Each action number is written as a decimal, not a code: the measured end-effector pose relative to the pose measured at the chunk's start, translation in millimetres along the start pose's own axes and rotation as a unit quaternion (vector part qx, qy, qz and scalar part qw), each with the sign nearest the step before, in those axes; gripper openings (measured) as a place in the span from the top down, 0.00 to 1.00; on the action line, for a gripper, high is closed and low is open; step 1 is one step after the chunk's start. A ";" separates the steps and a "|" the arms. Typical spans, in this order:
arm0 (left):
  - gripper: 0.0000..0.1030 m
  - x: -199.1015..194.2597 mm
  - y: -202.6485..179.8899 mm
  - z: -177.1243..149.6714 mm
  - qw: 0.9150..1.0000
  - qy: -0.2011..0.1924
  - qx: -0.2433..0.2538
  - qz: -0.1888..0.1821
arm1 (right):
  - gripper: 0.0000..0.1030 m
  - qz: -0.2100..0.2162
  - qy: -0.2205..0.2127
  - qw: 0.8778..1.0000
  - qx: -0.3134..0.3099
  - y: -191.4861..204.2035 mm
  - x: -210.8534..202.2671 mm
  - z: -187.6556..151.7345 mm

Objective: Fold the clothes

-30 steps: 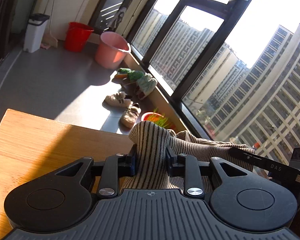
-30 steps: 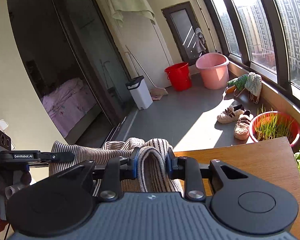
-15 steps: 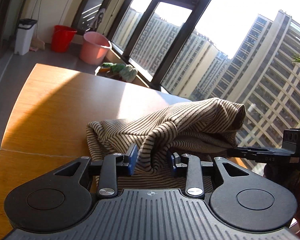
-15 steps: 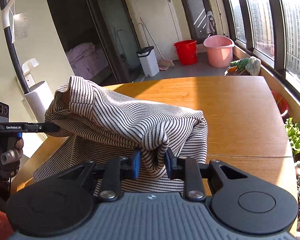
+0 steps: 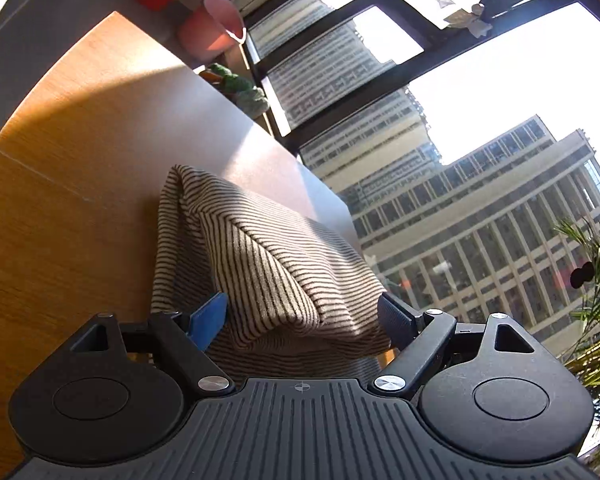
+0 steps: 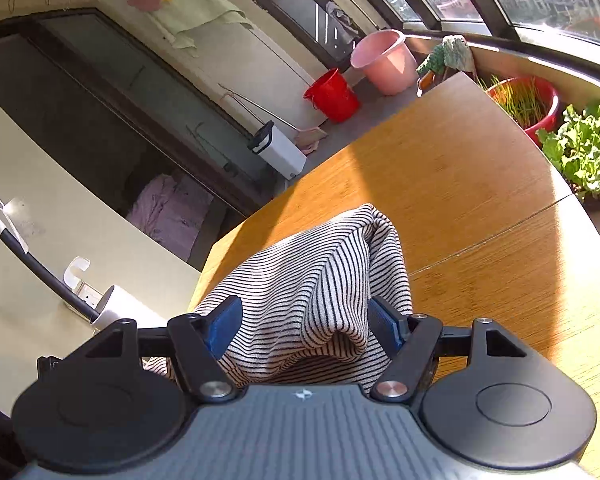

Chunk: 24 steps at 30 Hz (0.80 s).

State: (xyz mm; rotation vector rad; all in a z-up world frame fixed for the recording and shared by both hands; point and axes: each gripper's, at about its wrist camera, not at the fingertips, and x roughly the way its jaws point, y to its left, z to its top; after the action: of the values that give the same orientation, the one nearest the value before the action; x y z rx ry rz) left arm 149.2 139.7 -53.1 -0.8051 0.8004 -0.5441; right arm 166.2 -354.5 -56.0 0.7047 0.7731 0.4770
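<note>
A black-and-cream striped garment (image 5: pixel 268 264) lies bunched and folded on the wooden table (image 5: pixel 80 152). It also shows in the right wrist view (image 6: pixel 312 276). My left gripper (image 5: pixel 304 312) is open, its jaws spread wide with the garment's near fold lying loose between them. My right gripper (image 6: pixel 306 320) is open too, its blue-padded fingers (image 6: pixel 224 326) set apart on either side of the cloth's other end. The cloth rests on the table, not lifted.
The table's far edge (image 6: pixel 452 84) meets a balcony floor with a pink bucket (image 6: pixel 384 60), a red bucket (image 6: pixel 334 94) and a white bin (image 6: pixel 278 150). Potted plants (image 6: pixel 580 152) stand at the right. Large windows (image 5: pixel 380 80) run along the table's side.
Both grippers have opened and let go of the striped garment, which has dropped onto the table in a folded heap. Both cameras have tilted, and the grippers sit lower and closer to the cloth.
</note>
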 end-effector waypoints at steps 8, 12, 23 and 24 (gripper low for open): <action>0.47 47.8 5.3 9.3 0.999 0.021 -0.016 0.047 | 0.60 -0.031 0.039 0.998 -0.034 8.5 63.8 -7.7; 0.68 27.1 -18.1 25.3 0.998 -0.012 0.043 0.047 | 0.77 -0.023 0.007 0.989 -0.145 52.0 40.8 2.7; 0.69 -15.2 -22.0 -41.4 0.993 -0.010 0.096 0.071 | 0.77 -0.045 0.050 0.978 -0.198 52.7 -8.0 -49.5; 0.68 -14.9 -14.5 -44.6 0.993 -0.006 0.086 0.081 | 0.77 -0.047 0.064 0.980 -0.182 43.1 -5.8 -55.8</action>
State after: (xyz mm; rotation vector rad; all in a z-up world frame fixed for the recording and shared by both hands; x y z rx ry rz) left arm 103.0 122.9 -54.9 -0.5796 0.7883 -0.4552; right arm 114.1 -307.0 -50.6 0.2978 0.8076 0.5639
